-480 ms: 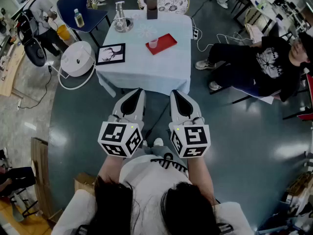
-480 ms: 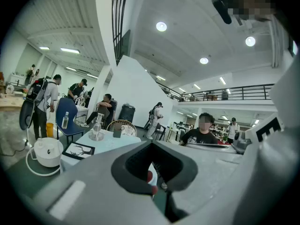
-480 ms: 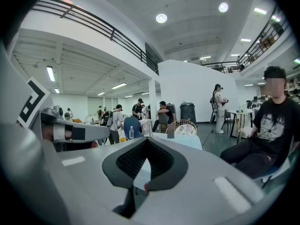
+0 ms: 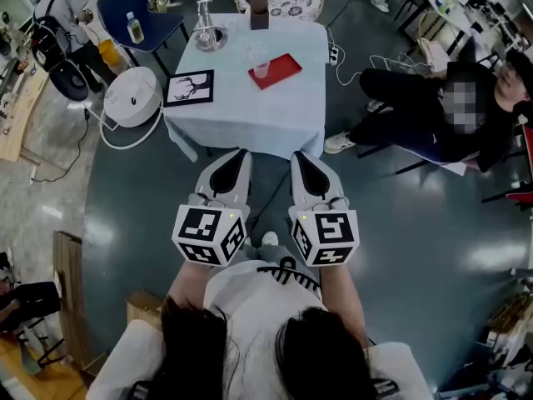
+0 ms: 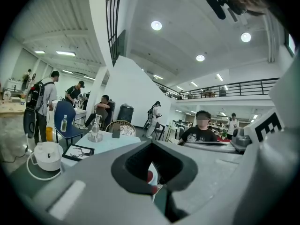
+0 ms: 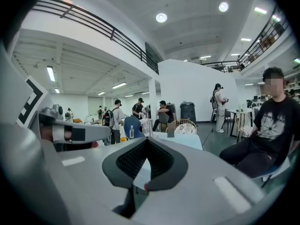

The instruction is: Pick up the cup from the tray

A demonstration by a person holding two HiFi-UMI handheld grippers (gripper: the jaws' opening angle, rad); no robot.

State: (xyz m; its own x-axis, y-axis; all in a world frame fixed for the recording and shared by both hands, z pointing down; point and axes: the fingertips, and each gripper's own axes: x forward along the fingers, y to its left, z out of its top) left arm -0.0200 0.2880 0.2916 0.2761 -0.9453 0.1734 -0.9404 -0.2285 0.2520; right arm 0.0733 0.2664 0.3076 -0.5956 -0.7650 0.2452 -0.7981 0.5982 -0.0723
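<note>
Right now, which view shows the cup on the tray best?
The head view: from above, the cup stands unblocked on the red tray on the table. In the left and right gripper views, the fingers cover the tray's spot, so the cup cannot be made out.

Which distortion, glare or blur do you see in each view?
Head view: edges curve, corners go dark, floor shows soft glare, cup small but clear. Left gripper view: fisheye, ceiling lamps bright. Right gripper view: railing bends.
</note>
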